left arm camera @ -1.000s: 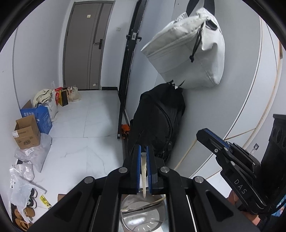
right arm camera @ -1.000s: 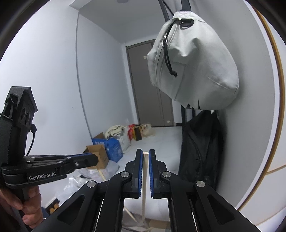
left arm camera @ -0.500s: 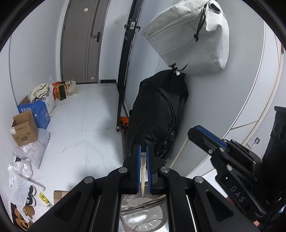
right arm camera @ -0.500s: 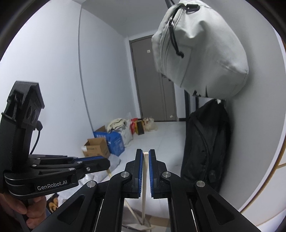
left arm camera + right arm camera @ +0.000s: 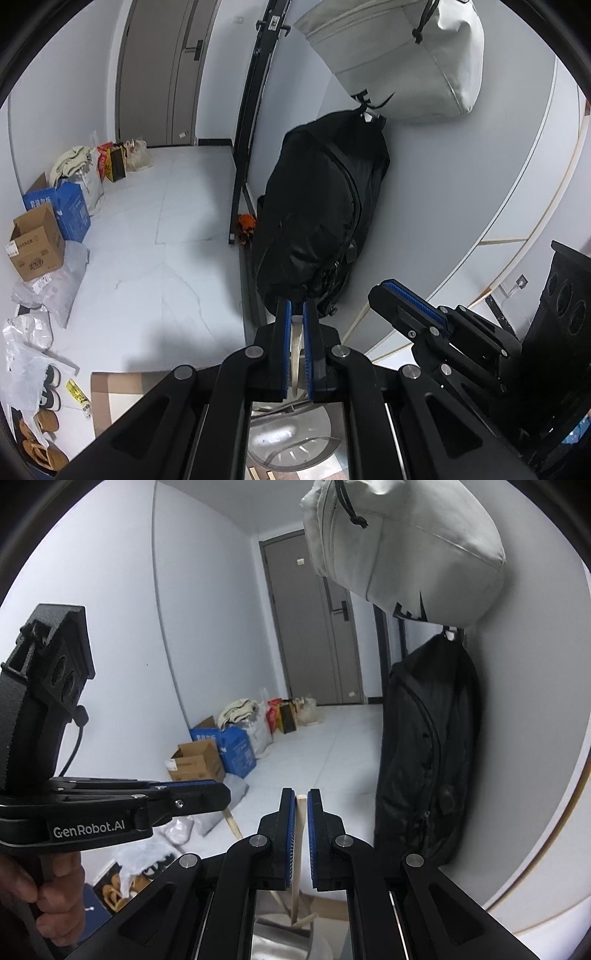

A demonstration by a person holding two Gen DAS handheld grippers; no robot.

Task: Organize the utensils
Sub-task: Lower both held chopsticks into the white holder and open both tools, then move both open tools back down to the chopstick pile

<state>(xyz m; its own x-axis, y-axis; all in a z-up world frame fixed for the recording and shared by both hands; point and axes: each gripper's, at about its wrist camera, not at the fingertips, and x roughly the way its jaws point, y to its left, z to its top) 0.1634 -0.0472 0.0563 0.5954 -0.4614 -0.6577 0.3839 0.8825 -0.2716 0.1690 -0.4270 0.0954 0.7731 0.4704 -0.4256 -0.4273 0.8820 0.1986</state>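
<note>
My left gripper (image 5: pixel 295 314) is shut on a pale wooden utensil handle (image 5: pixel 295 354) that hangs down toward a shiny metal holder (image 5: pixel 295 439) right below the fingers. My right gripper (image 5: pixel 301 805) is shut on a thin wooden stick (image 5: pixel 298 856) that runs down into the same metal holder (image 5: pixel 280 938). Other wooden utensils (image 5: pixel 306 919) lean inside it. The left gripper also shows at the left of the right wrist view (image 5: pixel 207 794), with a wooden handle end (image 5: pixel 232 821) below it. The right gripper shows at the right of the left wrist view (image 5: pixel 402 299).
Both grippers are held high over the floor. A black backpack (image 5: pixel 317 221) and a grey bag (image 5: pixel 406 62) hang on the wall ahead. Cardboard and blue boxes (image 5: pixel 48 229), plastic bags and shoes (image 5: pixel 40 402) line the left wall. A door (image 5: pixel 162 70) stands at the far end.
Both views have tilted downward, so the bags sit higher in frame and more floor shows. The metal holder shows larger below the left fingers. Both grippers stay shut on their utensils.
</note>
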